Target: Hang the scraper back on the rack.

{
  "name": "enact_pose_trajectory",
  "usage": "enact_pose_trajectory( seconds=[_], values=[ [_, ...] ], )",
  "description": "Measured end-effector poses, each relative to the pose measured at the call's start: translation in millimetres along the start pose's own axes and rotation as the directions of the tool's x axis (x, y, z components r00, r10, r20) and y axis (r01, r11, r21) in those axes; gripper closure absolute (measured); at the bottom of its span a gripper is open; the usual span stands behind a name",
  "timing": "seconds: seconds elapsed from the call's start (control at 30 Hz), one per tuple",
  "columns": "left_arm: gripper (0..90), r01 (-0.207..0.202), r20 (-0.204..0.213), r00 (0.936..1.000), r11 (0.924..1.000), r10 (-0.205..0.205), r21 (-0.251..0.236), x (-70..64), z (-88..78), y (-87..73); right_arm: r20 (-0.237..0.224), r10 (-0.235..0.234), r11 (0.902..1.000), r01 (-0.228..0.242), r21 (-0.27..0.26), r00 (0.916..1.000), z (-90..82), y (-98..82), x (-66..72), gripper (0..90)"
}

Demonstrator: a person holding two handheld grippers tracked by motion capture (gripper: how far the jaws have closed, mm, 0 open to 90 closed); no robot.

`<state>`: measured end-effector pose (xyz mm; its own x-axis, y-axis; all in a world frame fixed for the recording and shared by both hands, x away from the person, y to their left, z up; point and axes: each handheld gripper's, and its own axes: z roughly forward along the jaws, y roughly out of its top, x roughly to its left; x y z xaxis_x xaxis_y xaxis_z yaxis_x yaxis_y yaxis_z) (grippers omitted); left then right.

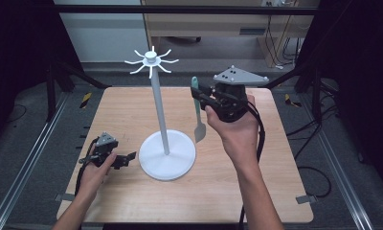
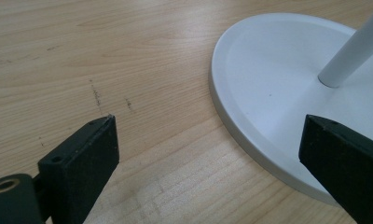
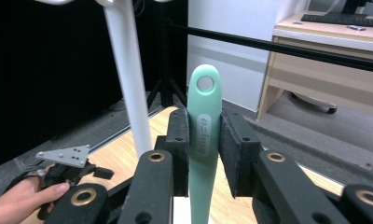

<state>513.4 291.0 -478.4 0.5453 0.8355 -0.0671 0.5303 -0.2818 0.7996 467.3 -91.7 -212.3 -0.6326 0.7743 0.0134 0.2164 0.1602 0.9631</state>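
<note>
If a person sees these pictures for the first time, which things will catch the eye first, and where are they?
First, the tall white stand at the middle of the table, with curved hooks at its top and a round base. Next, the mint-green spatula, held upright in the right gripper just right of the pole, its hanging hole uppermost. The left gripper rests open on the table, beside the base.

The light wooden table stands on grey floor. Beyond its far edge is a wooden desk with a keyboard on top and cables hanging at its right end. A metal rail runs along the table's left side, and striped yellow-black tape lies off its far left corner.
</note>
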Motion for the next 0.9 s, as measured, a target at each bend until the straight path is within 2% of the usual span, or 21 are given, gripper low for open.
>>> enact_pose_trajectory(
  seconds=[0.27,0.63,0.9],
  values=[
    [4.6,0.013,0.001,0.9999,0.9999,-0.013,-0.003,2.3,-1.3,-0.3,-0.029,-0.026,0.9993,0.026,-0.025,0.9992,-2.4,16.8,14.0,74.3],
    [4.6,0.022,0.003,0.9998,0.9997,-0.022,-0.005,3.2,-1.9,-0.3,-0.066,-0.051,0.9982,0.048,-0.036,0.9965,-5.3,31.1,24.2,74.3],
    [4.6,0.023,0.004,0.9997,0.9997,-0.023,-0.004,4.0,-1.7,-0.3,-0.095,-0.072,0.9972,0.070,-0.024,0.9928,-2.1,37.3,31.5,74.3]
  ],
)
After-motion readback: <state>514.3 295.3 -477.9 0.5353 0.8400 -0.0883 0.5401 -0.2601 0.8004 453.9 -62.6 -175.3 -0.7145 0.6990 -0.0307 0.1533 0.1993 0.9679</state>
